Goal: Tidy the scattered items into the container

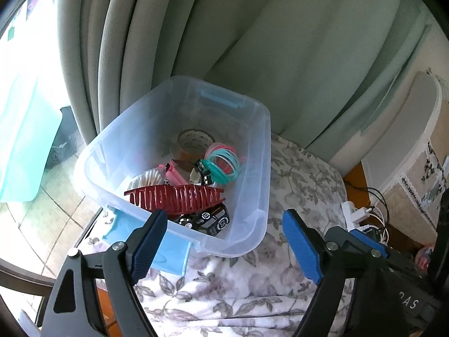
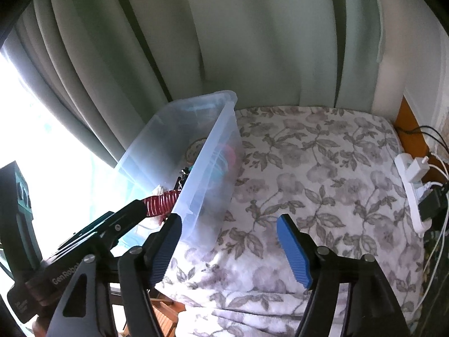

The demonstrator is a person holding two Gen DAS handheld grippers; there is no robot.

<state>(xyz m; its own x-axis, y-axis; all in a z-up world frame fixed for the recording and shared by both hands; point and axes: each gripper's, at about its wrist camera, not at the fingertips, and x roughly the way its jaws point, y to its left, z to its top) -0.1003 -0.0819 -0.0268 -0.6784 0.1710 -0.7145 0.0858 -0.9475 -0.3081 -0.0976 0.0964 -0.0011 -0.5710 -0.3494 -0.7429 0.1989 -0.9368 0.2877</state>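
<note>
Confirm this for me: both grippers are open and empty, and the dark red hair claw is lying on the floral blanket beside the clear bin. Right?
Not quite. The dark red hair claw lies inside the clear bin, on top of the other items, not on the floral blanket. The left wrist view shows it. Both the left gripper and right gripper are open and empty.

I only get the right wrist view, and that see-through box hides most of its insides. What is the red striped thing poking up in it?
Observer: A red comb-toothed hair clip, lying across the near end inside the clear bin.
Operator: Is anything under it?
Observer: Yes, a black toy car sits below the clip, against the bin's near wall.
Operator: Is the other claw on my left holding something?
Observer: No. The left gripper is open, with nothing gripped between its blue fingers.
</note>
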